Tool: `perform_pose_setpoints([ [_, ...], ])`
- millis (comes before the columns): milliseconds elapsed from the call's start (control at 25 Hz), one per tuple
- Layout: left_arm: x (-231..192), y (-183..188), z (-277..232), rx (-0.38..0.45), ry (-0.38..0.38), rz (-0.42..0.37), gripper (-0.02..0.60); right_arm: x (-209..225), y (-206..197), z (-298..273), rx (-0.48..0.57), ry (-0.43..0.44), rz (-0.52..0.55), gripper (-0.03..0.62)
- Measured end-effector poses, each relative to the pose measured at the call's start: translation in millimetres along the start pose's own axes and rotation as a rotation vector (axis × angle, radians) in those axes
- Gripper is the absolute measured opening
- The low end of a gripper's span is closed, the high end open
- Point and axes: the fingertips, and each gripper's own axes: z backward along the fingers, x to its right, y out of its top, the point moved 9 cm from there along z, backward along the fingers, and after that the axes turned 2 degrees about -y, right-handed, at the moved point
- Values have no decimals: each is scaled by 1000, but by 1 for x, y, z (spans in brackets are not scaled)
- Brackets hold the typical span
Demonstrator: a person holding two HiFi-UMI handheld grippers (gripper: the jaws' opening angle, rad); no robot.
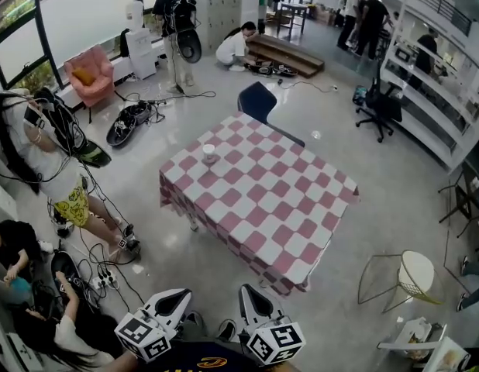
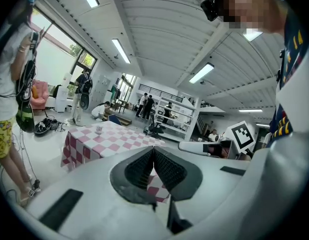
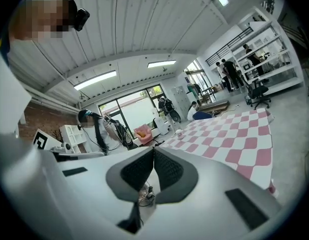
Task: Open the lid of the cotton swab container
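Left tongs point(image 2: 153, 156) clenched, pads together, nothing between them. Right tongs point(image 3: 153, 156) likewise clenched, empty. Head view: both are held low at the near edge, side by side, well apart from the worktop point(image 1: 301, 231), which carries a pink-and-white checked cloth. Swab container point(image 1: 209, 153) stands upright on the worktop near its far left corner, away from both tongs; lid state too small to tell. Blue chair point(image 1: 257, 101) just beyond the worktop's far side. Cables point(image 1: 108, 273) on the floor at left.

The cotton swab container point(image 1: 209, 153) stands on the table point(image 1: 274, 204), chair point(image 1: 257, 101) behind.
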Motion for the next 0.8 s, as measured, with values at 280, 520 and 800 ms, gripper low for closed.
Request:
perform_pose_setpoints([
  [280,-15,4,-10,6,28,7,2,6,5,-24,-17,28,0,11],
  [520,-53,20,-27,14,6,7,2,9,11,-63,-29,-1,-10,11],
  [800,-125,57,-50,23,-48,5,2,-1,29,-133,-21,-56,-4,11],
])
